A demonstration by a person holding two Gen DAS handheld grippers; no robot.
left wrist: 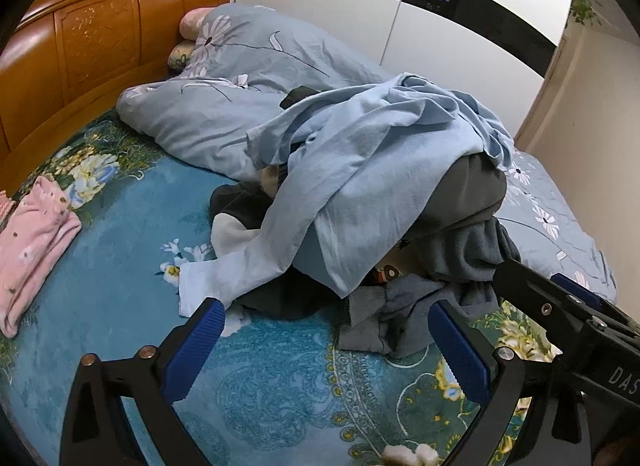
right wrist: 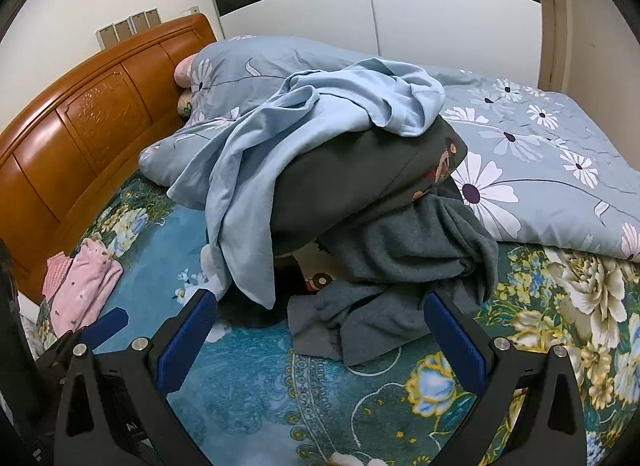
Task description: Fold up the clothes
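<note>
Left gripper (left wrist: 332, 336): jaws spread wide, nothing between the blue pads (left wrist: 460, 350), hovering above the bedspread just short of the clothes pile. Right gripper (right wrist: 322, 330): same, jaws wide apart and empty, pads (right wrist: 452, 334) framing the near edge of the pile. In the left view the right gripper's body enters from the right side; in the right view the left one shows at lower left.

Nearest the jaws: a crumpled grey sweater (right wrist: 384, 298) spilling forward onto the teal floral bedspread (right wrist: 256, 386). Over it sits a dark olive garment (right wrist: 352, 189) with some printed patch on its right side, too small to read. A light blue shirt (left wrist: 360, 153) is draped over the top of the heap, one sleeve trailing down to the left onto the bedspread.

Behind the pile: a pale blue duvet with white daisies (right wrist: 540, 153), bunched toward the orange wooden headboard (left wrist: 80, 45). A folded pink garment (left wrist: 32, 242) lies well apart at the left, near the headboard. White wardrobe doors with a black band (right wrist: 440, 5) behind the bed.
</note>
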